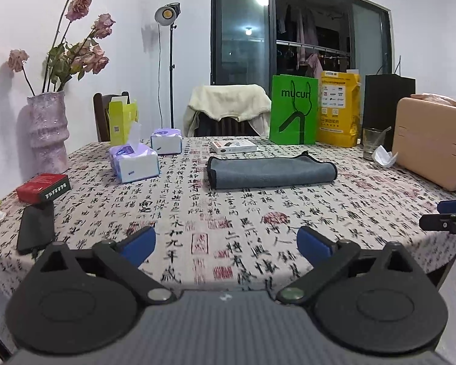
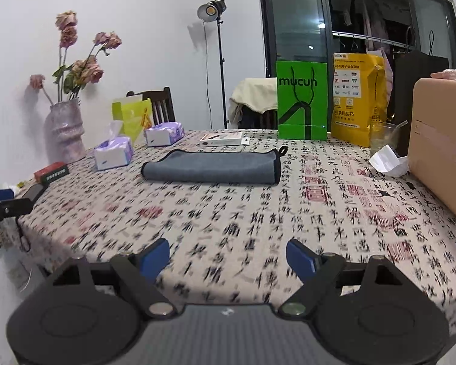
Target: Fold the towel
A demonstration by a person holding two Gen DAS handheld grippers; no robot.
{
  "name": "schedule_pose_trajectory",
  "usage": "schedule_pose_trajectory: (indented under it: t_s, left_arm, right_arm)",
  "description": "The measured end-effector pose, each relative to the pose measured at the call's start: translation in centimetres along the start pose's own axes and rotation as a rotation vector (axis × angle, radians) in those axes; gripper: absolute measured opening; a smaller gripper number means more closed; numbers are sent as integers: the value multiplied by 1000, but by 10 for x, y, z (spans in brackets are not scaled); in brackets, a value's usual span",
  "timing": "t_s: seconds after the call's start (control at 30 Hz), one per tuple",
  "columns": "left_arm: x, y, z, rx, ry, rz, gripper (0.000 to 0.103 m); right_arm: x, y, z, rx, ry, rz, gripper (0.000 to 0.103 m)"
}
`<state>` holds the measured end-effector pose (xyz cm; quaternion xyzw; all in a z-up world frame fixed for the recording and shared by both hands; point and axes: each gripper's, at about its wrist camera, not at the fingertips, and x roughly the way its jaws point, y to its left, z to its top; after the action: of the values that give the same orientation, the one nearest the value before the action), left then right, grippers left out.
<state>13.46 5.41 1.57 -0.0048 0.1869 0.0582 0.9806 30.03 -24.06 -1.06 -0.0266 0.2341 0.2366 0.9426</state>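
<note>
Blue-padded left gripper [image 1: 226, 245] at the near edge of the table [image 1: 179, 213], fingers spread wide, nothing between them. Right gripper [image 2: 228, 257] likewise at the near edge, fingers apart and empty; its side seen at the right rim of the left view.

Grey towel [image 1: 272, 172] flat toward the far middle of the table, already doubled into a long band, black piping around it, hanging loop at its far right corner. Well apart from both grippers.

Judged stage: either pausing between folds or close to done. If another fold is wanted, calls for reaching forward over the bare cloth, pinching the two corners of one short end, and carrying that end across to the other.

Room and edges:
- Open patterned cloth between near edge and towel; clear run for both approaches.
- Tissue packs [image 1: 133, 161] toward the far left, well apart from the towel.
- White flat box [image 1: 234, 146] just behind the towel's far edge.
- Green bag [image 1: 292, 109] and yellow bag [image 1: 339, 109] along the far edge.
- Glass [image 1: 372, 143] and crumpled paper [image 1: 385, 155] toward the far right corner, beside a tan case [image 1: 431, 143].
- Red box [image 1: 42, 187] and dark phone [image 1: 35, 231] along the left edge.

Tightest spot likely behind the towel and to its right.
</note>
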Motion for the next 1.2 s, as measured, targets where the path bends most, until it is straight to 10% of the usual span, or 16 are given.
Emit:
schedule_pose_trajectory:
  t_s: [1.2]
  left_arm:
    - [-136, -29, -64, 8, -95, -50, 103]
  right_arm:
    - [-132, 91, -89, -9, -117, 60, 102]
